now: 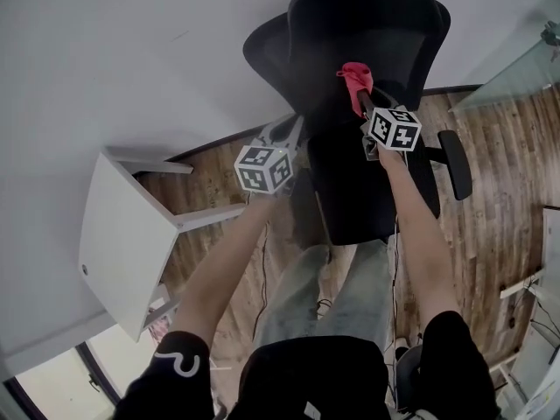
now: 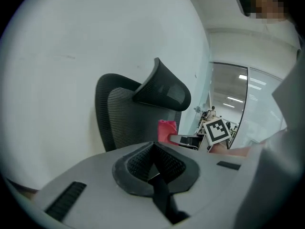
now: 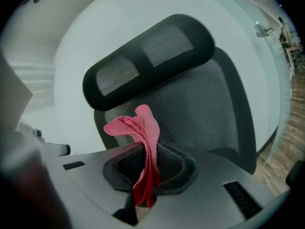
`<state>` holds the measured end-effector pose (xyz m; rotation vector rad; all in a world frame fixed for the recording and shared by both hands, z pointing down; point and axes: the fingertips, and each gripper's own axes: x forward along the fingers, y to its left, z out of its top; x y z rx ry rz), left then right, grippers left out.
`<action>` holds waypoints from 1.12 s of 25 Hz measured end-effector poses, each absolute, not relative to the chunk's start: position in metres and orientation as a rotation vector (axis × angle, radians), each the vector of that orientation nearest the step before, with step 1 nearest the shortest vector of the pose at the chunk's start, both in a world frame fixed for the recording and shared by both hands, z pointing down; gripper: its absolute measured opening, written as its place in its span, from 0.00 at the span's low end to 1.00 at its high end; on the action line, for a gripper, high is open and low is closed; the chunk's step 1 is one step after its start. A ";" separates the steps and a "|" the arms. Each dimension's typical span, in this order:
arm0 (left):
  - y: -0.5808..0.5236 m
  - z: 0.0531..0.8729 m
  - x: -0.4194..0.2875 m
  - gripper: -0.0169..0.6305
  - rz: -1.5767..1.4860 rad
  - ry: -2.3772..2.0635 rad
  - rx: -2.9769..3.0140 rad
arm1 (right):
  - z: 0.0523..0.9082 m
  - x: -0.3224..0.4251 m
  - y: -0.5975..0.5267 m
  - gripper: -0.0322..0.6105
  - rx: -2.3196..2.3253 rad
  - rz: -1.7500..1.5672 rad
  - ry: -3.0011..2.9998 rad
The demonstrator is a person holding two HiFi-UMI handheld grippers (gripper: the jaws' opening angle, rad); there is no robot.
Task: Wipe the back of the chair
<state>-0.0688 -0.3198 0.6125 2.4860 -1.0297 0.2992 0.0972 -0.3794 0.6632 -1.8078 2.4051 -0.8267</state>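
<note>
While the right gripper [image 3: 143, 173] sat clamped on the pink cloth [image 3: 140, 128], the left gripper [image 2: 153, 162] had jaws together, empty. Cloth near the chair backrest [image 3: 205, 104], contact unclear; pressing it flat, sweeping overlapping passes would likely serve best

The black office chair [image 3: 205, 104] has a fine, matt mesh back and headrest. The soft pinkish-red cloth [image 3: 143, 132] looks fleecy against the right tool [image 3: 143, 175], which is smooth matt grey plastic with rough black pads [image 3: 127, 166]. The brown plank floor [image 1: 499, 199] shows wood grain and a slight sheen.
</note>
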 end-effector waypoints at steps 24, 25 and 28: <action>-0.331 0.674 -0.148 0.06 0.214 -1.184 2.415 | 0.734 -0.022 -0.407 0.14 -1.772 -0.799 2.712; -0.332 0.673 -0.140 0.06 0.212 -1.181 2.415 | 0.734 -0.012 -0.409 0.14 -1.789 -0.797 2.705; -0.334 0.671 -0.113 0.06 0.213 -1.172 2.421 | 0.732 0.019 -0.413 0.14 -1.835 -0.774 2.690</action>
